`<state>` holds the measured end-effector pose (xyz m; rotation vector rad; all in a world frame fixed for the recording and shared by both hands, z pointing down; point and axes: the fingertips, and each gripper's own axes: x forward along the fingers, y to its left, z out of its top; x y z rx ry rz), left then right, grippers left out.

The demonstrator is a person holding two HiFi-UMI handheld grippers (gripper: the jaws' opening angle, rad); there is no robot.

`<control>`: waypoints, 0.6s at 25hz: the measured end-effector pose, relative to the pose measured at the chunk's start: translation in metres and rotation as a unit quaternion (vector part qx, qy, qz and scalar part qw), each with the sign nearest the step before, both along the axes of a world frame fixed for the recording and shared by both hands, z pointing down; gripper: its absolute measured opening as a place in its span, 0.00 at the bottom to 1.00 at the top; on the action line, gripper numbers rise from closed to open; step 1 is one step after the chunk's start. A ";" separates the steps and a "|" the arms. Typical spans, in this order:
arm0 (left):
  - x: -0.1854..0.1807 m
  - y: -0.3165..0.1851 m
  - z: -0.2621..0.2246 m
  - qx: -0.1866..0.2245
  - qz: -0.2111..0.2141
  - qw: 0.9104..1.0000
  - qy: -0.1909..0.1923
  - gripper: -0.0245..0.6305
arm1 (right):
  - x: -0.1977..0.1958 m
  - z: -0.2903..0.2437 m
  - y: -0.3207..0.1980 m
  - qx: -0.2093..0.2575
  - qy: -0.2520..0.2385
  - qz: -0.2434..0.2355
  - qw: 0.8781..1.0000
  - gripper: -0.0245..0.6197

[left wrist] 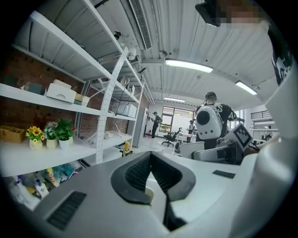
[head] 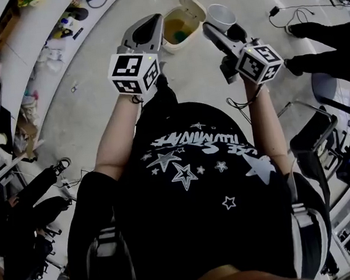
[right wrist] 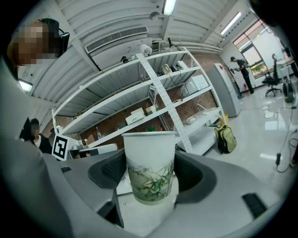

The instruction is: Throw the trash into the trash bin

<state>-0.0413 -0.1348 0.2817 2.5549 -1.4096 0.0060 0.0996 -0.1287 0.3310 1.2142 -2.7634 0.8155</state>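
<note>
While the right hand-held gripper (head: 222,29) clamps the upright white bamboo-printed paper cup (head: 221,16), the open cream trash bin (head: 180,42) lies just ahead, slightly to its left.

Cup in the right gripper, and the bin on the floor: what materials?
Cup: likely paper. Matte white wall with a green bamboo print and a thin rolled rim.
Bin: probably plastic. Smooth cream shell with rounded, moulded corners, but too small in the head view to be sure.
</note>
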 end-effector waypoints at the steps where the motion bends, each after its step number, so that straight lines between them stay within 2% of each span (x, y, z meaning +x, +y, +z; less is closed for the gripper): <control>1: -0.003 -0.007 0.002 -0.003 0.003 1.000 0.000 0.05 | -0.004 0.000 -0.006 0.000 0.002 0.002 1.000 0.53; 8: -0.027 -0.054 0.021 -0.024 0.025 0.999 0.002 0.05 | -0.035 0.023 -0.044 -0.027 0.006 0.019 0.999 0.53; 15: -0.052 -0.082 0.045 -0.052 0.050 0.997 0.013 0.05 | -0.071 0.042 -0.065 -0.044 0.023 0.042 0.998 0.53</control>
